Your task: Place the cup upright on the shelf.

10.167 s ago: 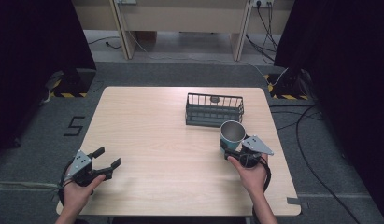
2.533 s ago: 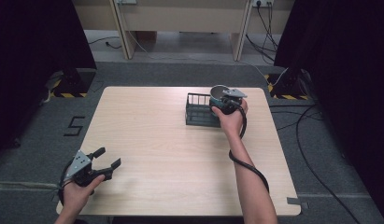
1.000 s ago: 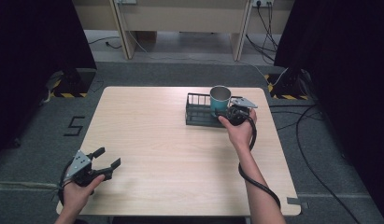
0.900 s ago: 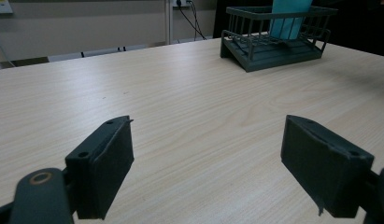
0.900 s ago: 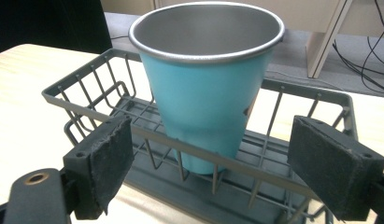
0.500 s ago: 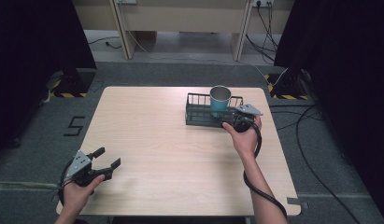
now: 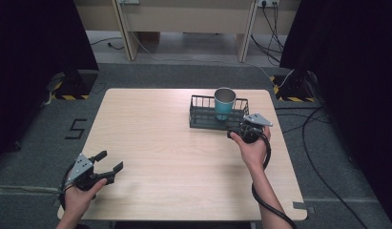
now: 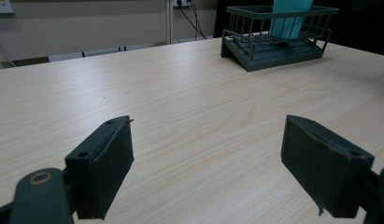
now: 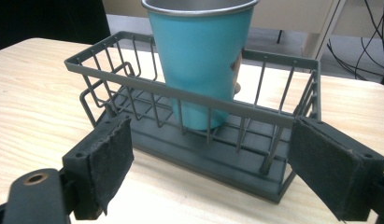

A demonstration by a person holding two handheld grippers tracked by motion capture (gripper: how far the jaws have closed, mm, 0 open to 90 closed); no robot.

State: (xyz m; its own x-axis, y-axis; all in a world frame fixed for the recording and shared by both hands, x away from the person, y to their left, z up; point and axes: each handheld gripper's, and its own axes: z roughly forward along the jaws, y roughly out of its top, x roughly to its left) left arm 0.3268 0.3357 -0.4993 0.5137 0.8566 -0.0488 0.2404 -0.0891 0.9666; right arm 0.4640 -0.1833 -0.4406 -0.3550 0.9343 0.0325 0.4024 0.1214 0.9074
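Observation:
A teal cup with a metal rim stands upright inside a dark wire basket at the table's far right. My right gripper is open just in front of the basket, on the table side nearest me, with nothing between its jaws. At the near left corner of the table my left gripper is open and empty, low over the wood. From there the basket and cup appear far off.
The light wooden table is bare apart from the basket. Dark curtains flank both sides. Cables trail over the grey floor to the right, and desk legs stand beyond the far edge.
The right gripper carried the cup from the near right of the table into the basket, let go of it and has drawn back toward me. The left gripper has stayed put.

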